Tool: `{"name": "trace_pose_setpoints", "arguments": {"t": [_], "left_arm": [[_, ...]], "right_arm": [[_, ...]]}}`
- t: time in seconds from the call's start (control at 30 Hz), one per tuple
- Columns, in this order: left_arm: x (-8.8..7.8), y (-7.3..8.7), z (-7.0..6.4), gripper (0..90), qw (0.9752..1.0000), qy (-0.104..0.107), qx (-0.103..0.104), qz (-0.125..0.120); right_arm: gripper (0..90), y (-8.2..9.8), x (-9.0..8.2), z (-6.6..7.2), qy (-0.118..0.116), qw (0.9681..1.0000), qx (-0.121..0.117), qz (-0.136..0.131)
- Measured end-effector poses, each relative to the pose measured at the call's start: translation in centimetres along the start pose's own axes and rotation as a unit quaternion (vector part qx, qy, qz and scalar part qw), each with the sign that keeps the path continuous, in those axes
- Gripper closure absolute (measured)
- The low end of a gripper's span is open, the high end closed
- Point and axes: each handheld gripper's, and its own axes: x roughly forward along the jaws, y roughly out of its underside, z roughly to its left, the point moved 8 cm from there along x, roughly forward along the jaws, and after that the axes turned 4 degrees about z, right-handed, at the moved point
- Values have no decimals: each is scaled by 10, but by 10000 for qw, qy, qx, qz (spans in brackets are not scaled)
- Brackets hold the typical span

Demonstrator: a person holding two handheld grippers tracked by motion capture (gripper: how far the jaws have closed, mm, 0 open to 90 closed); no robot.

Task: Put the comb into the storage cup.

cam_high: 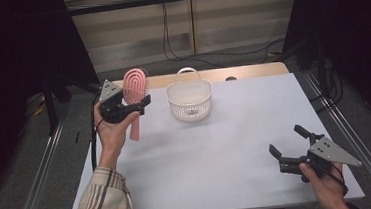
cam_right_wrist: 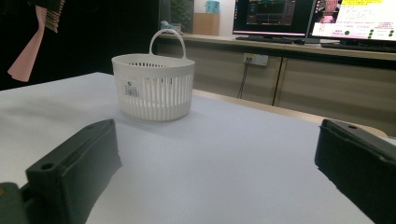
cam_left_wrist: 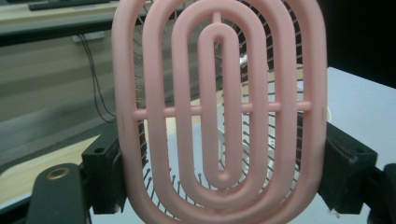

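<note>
White handled basket [cam_high: 190,102] at twelve o'clock on the table [cam_high: 227,146]; black cables [cam_high: 168,35] beyond; monitors [cam_right_wrist: 317,18] behind.

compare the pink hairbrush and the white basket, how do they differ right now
The pink hairbrush is held upright in the air, clamped in the left tool; the white basket stands free on the table. The hairbrush is a flat oval of open loops with thin bristles; the basket is a deep slotted tub with a carry handle. Both look plastic and openwork.

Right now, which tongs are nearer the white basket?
Left. The left tongs, holding the pink hairbrush, are just left of the white basket; the right tongs are open, far off near the table's front-right corner.
</note>
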Motion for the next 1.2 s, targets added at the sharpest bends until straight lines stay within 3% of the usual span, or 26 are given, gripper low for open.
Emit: {"name": "trace_pose_setpoints", "arguments": {"t": [0.33, 0.47, 0.83, 1.2], "left_arm": [[-4, -16, -4, 194, 9998, -20, 38, -190], [-4, -24, -6, 194, 9993, 30, -55, -359], [1, -39, -21, 194, 9987, 19, 118, -489], [4, -54, -31, 194, 9974, -12, 160, -706]], "right_arm": [[0, 0, 0, 0, 9, 10000, -12, -9], [0, 0, -1, -1, 21, 10000, -4, -19], [0, -1, -1, 0, 6, 10000, -3, -47], [0, -1, -1, 0, -8, 10000, -10, -46]]}}
